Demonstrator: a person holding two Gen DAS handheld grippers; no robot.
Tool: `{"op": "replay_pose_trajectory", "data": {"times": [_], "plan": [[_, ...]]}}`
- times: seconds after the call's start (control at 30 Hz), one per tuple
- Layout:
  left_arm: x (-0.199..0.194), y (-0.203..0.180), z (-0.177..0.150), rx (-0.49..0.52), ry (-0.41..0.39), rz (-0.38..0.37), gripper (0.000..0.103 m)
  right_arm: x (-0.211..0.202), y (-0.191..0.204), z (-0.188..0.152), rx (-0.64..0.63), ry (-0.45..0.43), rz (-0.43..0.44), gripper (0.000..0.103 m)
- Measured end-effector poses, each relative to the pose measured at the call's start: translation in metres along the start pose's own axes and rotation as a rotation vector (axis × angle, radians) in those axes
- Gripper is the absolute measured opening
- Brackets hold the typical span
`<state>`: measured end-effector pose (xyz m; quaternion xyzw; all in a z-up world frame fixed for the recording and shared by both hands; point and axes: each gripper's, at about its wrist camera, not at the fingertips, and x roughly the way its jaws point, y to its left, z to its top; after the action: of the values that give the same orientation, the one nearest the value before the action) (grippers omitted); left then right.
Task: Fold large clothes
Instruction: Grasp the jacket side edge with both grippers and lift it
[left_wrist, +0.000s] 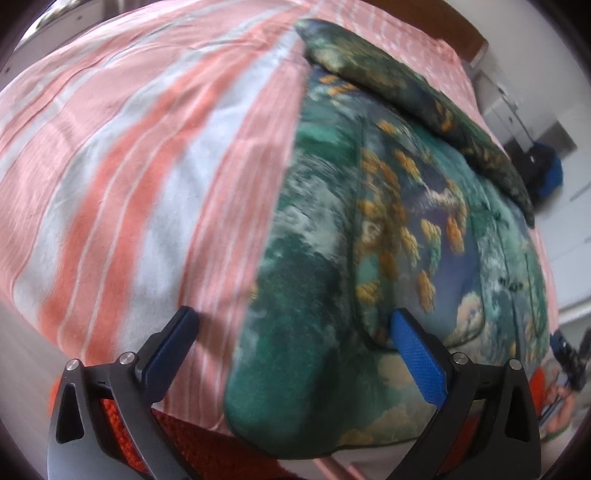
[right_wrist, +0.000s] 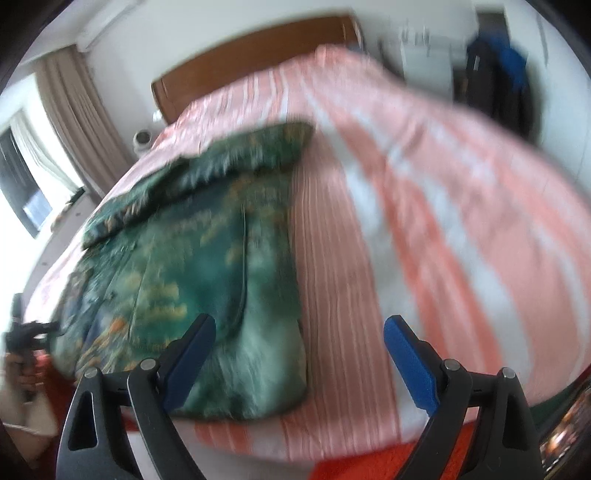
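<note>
A large green garment with orange and blue print (left_wrist: 388, 229) lies spread on the bed, its far sleeve or edge folded over on top (left_wrist: 424, 107). In the left wrist view my left gripper (left_wrist: 295, 321) is open and empty, hovering over the garment's near left edge at the bed's front. In the right wrist view the same garment (right_wrist: 207, 258) lies left of centre. My right gripper (right_wrist: 299, 325) is open and empty, above the garment's near right corner and the sheet beside it. The right view is blurred.
The bed is covered by a pink, white and coral striped sheet (left_wrist: 122, 177), also in the right wrist view (right_wrist: 424, 206). A wooden headboard (right_wrist: 255, 62) is at the far end. A window with curtains (right_wrist: 44, 147) is at left. Orange fabric (left_wrist: 122, 417) lies below the bed's front edge.
</note>
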<state>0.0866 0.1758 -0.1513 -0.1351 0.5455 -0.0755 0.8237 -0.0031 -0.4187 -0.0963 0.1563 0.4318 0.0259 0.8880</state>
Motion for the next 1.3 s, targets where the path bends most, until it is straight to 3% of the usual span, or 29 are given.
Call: {"op": "replay_pose_trajectory", "data": {"times": [0.1, 0.13, 0.17, 0.2, 0.23, 0.27, 0.3, 0.37, 0.47, 0.63, 0.77, 0.87, 1.0, 1.1, 1.13, 1.17, 1.2, 1.23, 1.3], "plan": [[0.004, -0.015, -0.004, 0.068, 0.041, -0.028, 0.101, 0.019, -0.009, -0.007, 0.043, 0.125, 0.147, 0.092], [0.005, -0.023, -0.007, 0.100, 0.054, -0.027, 0.097, 0.026, -0.007, -0.009, 0.033, 0.157, 0.165, 0.089], [0.005, -0.028, -0.009, 0.119, 0.061, -0.013, 0.083, 0.030, -0.002, -0.010, 0.009, 0.174, 0.158, 0.086], [0.005, -0.033, -0.012, 0.138, 0.070, 0.012, 0.073, 0.033, 0.003, -0.010, -0.014, 0.186, 0.161, 0.070], [0.002, -0.037, -0.014, 0.148, 0.073, 0.029, 0.051, 0.036, 0.009, -0.010, -0.036, 0.208, 0.189, 0.044], [0.000, -0.038, -0.013, 0.151, 0.073, 0.038, 0.028, 0.038, 0.015, -0.010, -0.057, 0.226, 0.191, 0.034], [-0.004, -0.039, -0.015, 0.148, 0.074, 0.042, 0.021, 0.037, 0.019, -0.009, -0.080, 0.228, 0.169, 0.021], [-0.015, -0.038, -0.017, 0.133, 0.070, 0.026, 0.014, 0.033, 0.024, -0.007, -0.104, 0.234, 0.147, 0.016], [-0.031, -0.040, -0.030, 0.161, 0.081, 0.024, 0.012, 0.018, 0.023, -0.007, -0.092, 0.243, 0.152, 0.015], [-0.045, -0.041, -0.055, 0.206, 0.155, 0.035, 0.010, 0.002, 0.007, -0.032, -0.044, 0.337, 0.172, 0.014], [-0.084, -0.042, -0.025, 0.164, 0.135, -0.058, 0.009, -0.012, -0.005, -0.029, 0.067, 0.356, 0.253, 0.014], [-0.123, -0.057, 0.032, 0.198, 0.041, -0.122, 0.009, -0.029, -0.002, 0.017, 0.076, 0.293, 0.327, 0.014], [-0.151, -0.087, 0.112, 0.243, -0.132, -0.104, 0.010, -0.034, 0.021, 0.108, -0.018, 0.156, 0.325, 0.013], [-0.129, -0.111, 0.188, 0.163, -0.223, -0.099, 0.032, -0.002, 0.038, 0.181, -0.017, 0.047, 0.262, 0.013], [-0.110, -0.114, 0.215, 0.129, -0.198, -0.102, 0.060, 0.014, 0.040, 0.199, 0.006, 0.033, 0.267, 0.020], [-0.095, -0.117, 0.228, 0.087, -0.179, -0.097, 0.073, 0.033, 0.038, 0.217, 0.045, 0.026, 0.268, 0.026], [-0.085, -0.112, 0.236, 0.038, -0.168, -0.087, 0.074, 0.051, 0.035, 0.229, 0.100, 0.022, 0.261, 0.045], [-0.080, -0.102, 0.240, -0.002, -0.161, -0.088, 0.074, 0.065, 0.028, 0.236, 0.165, 0.014, 0.253, 0.074], [-0.078, -0.081, 0.237, -0.029, -0.175, -0.121, 0.084, 0.070, 0.018, 0.241, 0.245, -0.033, 0.224, 0.094]]}}
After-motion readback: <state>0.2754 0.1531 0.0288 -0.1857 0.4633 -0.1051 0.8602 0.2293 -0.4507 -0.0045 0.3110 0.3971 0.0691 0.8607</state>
